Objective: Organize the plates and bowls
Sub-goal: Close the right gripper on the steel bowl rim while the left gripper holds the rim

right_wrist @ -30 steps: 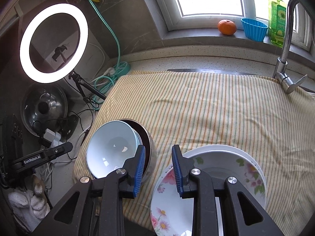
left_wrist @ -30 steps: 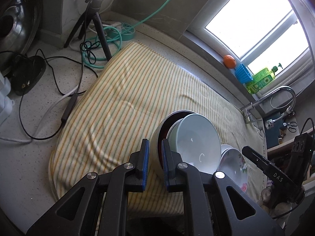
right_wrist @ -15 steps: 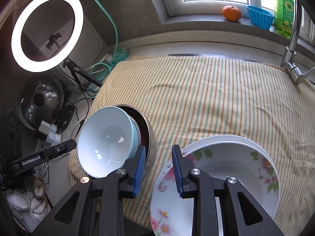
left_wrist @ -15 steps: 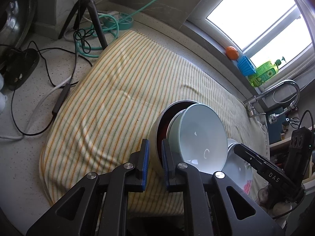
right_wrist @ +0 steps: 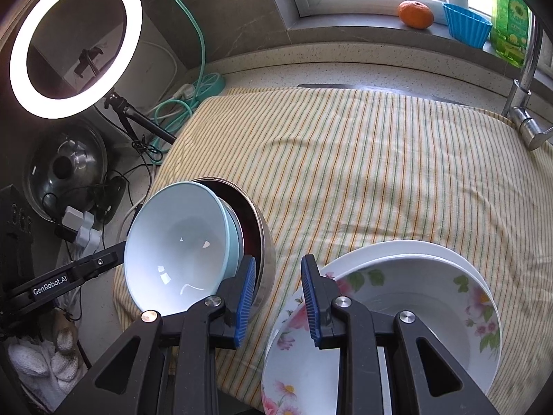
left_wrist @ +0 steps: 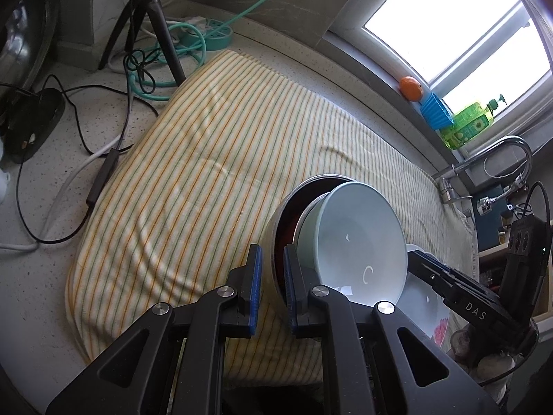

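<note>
While both jaws pinch rims (steel bowl [left_wrist: 276, 228] left, floral plate [right_wrist: 380, 328] right), the striped towel [right_wrist: 363, 159] beyond lies bare.

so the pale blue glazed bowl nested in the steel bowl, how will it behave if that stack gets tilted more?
The pale blue glazed bowl looks glossy, so probably slippery. It sits loose and tilted in the steel bowl, so it may slide out. It looks ceramic, so likely chips if dropped.

Striped towel [right_wrist: 363, 159] over speckled countertop [left_wrist: 45, 283]
</note>
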`<state>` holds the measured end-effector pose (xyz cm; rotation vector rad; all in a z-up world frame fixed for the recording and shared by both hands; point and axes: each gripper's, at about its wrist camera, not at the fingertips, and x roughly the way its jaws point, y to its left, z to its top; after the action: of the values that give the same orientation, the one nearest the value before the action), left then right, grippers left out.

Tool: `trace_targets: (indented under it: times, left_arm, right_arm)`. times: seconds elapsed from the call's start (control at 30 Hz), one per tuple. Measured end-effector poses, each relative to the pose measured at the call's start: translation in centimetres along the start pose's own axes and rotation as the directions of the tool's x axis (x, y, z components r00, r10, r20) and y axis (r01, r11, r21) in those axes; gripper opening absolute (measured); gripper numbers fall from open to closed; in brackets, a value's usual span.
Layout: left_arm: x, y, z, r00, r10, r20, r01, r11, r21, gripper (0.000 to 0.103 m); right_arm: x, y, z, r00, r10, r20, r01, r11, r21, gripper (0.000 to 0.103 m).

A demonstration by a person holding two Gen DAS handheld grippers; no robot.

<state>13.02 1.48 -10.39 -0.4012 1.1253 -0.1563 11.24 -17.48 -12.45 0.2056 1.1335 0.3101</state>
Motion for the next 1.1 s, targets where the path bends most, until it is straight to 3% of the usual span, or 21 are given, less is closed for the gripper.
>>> trace_targets:
  times: [0.8,1.1]
  left_arm:
    - [1.9,0.2,0.2,0.999,-0.005,-0.033,0.005,1.0,0.005,0.007]
    - [1.9,0.2,0.2,1.0,0.0,-0.031,0.001,1.0,0.009,0.007]
  right_arm:
    - [1.7,0.5,0.4,0.998,0.026,-0.049,-0.026,1.0,0.006,0.008]
    - [1.7,0.6,0.4,0.998,0.016,-0.053,-0.016,1.0,0.005,0.008]
